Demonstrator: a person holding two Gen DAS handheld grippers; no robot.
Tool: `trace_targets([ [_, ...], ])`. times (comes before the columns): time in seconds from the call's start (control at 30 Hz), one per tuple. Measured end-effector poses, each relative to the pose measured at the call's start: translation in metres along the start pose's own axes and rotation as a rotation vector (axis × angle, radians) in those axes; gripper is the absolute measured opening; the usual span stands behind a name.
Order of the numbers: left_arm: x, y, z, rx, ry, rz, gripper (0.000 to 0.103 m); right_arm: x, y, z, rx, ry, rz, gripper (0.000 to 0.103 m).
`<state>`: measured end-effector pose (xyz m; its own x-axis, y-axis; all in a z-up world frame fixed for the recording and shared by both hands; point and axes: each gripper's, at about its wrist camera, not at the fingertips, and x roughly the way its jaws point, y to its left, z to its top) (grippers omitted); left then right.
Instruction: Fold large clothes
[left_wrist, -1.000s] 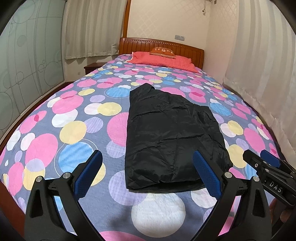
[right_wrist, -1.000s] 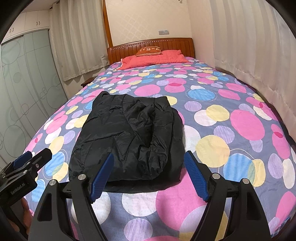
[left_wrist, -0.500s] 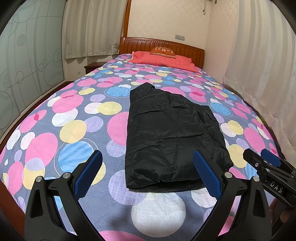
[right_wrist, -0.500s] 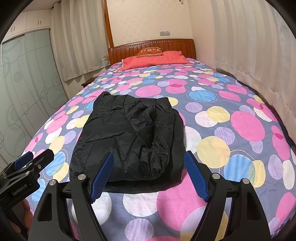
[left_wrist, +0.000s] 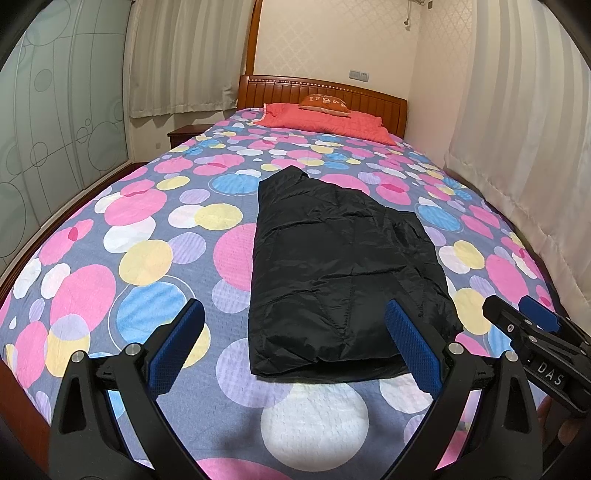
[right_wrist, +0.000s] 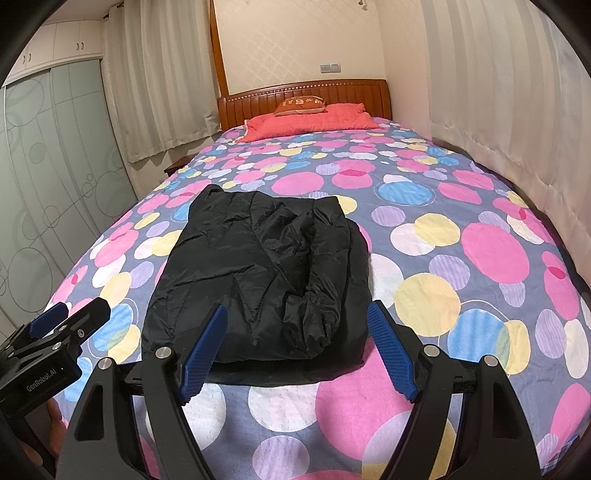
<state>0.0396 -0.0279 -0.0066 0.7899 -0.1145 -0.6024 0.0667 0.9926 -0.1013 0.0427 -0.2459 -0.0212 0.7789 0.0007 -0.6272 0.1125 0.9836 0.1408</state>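
A black padded jacket (left_wrist: 340, 273) lies folded into a long rectangle on the dotted bedspread (left_wrist: 147, 258), its near hem toward me. My left gripper (left_wrist: 295, 350) hovers open above the bed's near end, nothing between its blue pads, the jacket's near left corner between and beyond the fingers. In the right wrist view the same jacket (right_wrist: 258, 273) shows a bunched sleeve on top at the right. My right gripper (right_wrist: 299, 350) stands open just short of the jacket's near hem, holding nothing. Each gripper appears at the edge of the other's view.
Red pillows (left_wrist: 325, 118) and a wooden headboard (left_wrist: 321, 88) close the far end of the bed. Curtains (left_wrist: 524, 147) hang along the right side, glass wardrobe doors (left_wrist: 55, 129) along the left. A small nightstand (left_wrist: 184, 134) stands at the far left.
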Motion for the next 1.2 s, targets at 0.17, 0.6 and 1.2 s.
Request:
trace_targets([
  [0.17,-0.0006,-0.0012,-0.0012,0.000,-0.002,0.000,0.098,-0.0002,0.0013,0.0008,-0.002,0.000,0.001,0.077],
  [0.6,-0.0012,-0.0013,-0.0016,-0.001,0.000,0.000,0.098,-0.0004,0.0035,0.0007,-0.003,-0.001,0.000,0.077],
  [1.2,-0.0018,-0.0007,-0.0014,-0.001,-0.004,0.001,0.098,0.0001,0.0037,0.0003,-0.004,-0.002,0.000,0.077],
])
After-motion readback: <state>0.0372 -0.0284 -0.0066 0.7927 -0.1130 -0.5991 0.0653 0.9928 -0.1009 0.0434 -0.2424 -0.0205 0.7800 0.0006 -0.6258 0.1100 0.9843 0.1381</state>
